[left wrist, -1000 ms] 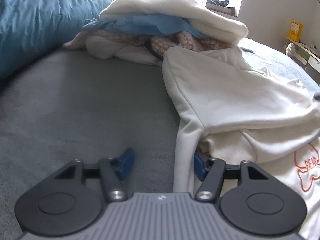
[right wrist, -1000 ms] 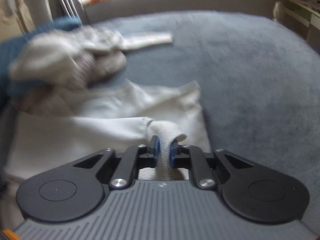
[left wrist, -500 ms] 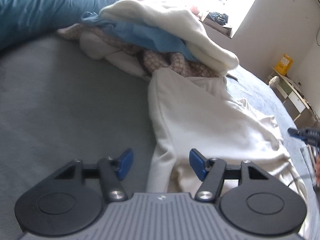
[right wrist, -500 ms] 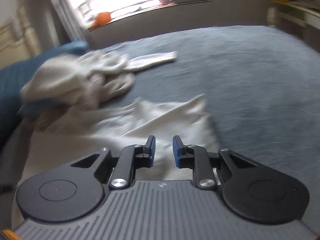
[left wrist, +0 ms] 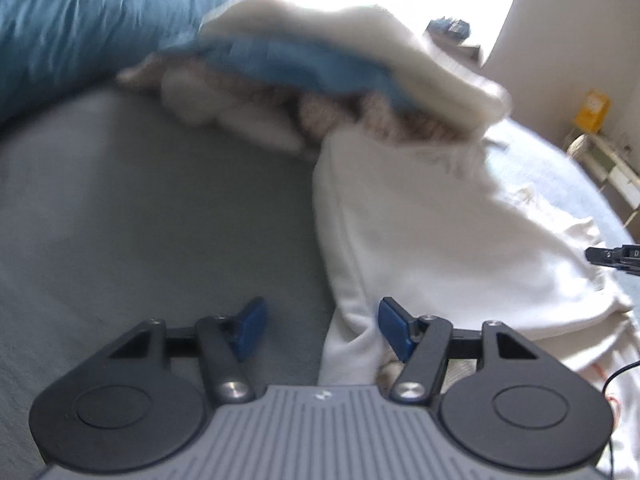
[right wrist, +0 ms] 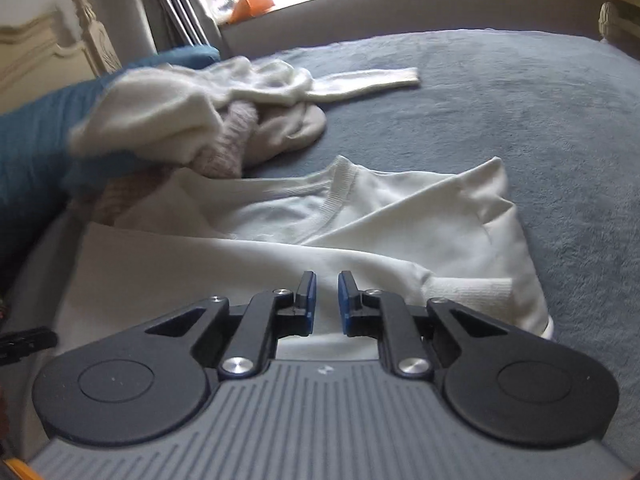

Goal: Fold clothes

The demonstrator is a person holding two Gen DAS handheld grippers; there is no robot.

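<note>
A cream sweatshirt (right wrist: 400, 216) lies spread on the grey bed cover, one sleeve folded across its body with the ribbed cuff (right wrist: 472, 292) to the right of my right gripper. My right gripper (right wrist: 324, 300) hovers over the sweatshirt's middle, its jaws slightly apart and empty. In the left wrist view the same sweatshirt (left wrist: 440, 232) fills the right half. My left gripper (left wrist: 320, 328) is open wide, straddling the sweatshirt's left edge fold, holding nothing. The right gripper's tip (left wrist: 608, 256) shows at the far right.
A heap of unfolded clothes (right wrist: 192, 120), cream, pink knit and blue, sits behind the sweatshirt; it is blurred in the left wrist view (left wrist: 320, 76). A blue duvet (left wrist: 72, 32) lies at the left. Bare grey bed cover (right wrist: 520, 100) stretches to the right.
My right gripper let go of the sleeve cuff, which now lies on the sweatshirt, and pulled back. My left gripper stayed open and shifted along the sweatshirt's left edge.
</note>
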